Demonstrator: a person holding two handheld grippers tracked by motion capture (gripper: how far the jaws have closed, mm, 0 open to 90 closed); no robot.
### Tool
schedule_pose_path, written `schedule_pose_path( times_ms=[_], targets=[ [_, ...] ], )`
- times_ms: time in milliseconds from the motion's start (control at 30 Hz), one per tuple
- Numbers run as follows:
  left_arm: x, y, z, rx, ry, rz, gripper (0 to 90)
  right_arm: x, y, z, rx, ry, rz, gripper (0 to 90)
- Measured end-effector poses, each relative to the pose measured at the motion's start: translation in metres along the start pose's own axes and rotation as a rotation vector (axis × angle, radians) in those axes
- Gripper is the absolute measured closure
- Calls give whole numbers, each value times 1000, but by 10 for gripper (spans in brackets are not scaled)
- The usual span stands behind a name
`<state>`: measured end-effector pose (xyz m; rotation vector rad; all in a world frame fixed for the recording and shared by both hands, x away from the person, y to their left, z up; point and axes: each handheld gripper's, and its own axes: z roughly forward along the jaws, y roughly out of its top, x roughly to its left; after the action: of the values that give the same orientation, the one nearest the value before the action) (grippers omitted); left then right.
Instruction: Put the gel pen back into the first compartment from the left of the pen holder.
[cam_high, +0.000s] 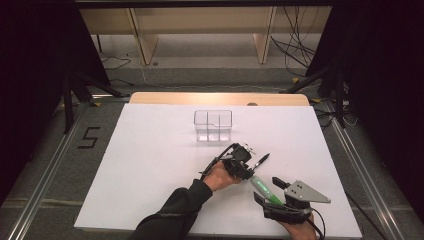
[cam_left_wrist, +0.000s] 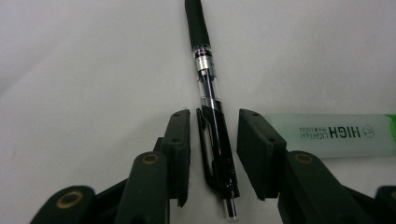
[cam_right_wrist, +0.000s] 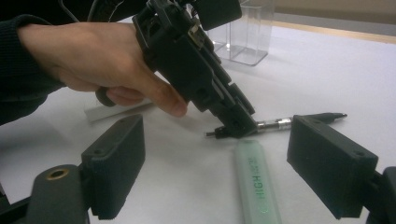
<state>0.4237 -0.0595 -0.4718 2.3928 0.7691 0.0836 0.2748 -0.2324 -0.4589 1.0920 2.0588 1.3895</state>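
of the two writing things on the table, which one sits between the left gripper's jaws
The black pen, lying between the left gripper's jaws. The green highlighter lies just outside them.

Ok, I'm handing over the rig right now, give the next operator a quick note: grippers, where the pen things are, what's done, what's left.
Left gripper: lowered over the black pen, jaws either side of its clip end, a gap on both sides, no grip yet.
Right gripper: open, holding nothing, with the green highlighter lying between its jaws.
Both pens lie on the white table, close together. The clear organizer stands farther back and looks empty.
Done: left gripper lined up on the pen.
Left: probably close on it, lift, drop it into the organizer, then the highlighter.
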Motion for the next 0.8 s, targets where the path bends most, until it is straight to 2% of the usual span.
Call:
schedule_pose_path(
  times_ms=[167, 367, 633, 800],
  targets=[
    [-3, 0, 1, 11, 23, 22, 684, 0, 0, 0, 0, 0, 0, 200],
    [-4, 0, 2, 9, 40, 28, 725, 0, 0, 0, 0, 0, -1, 200],
    [-5, 1, 2, 11, 48, 16, 743, 0, 0, 0, 2, 0, -1, 201],
    [-4, 1, 2, 12, 38, 9, 754, 0, 0, 0, 3, 2, 2, 201]
  ],
)
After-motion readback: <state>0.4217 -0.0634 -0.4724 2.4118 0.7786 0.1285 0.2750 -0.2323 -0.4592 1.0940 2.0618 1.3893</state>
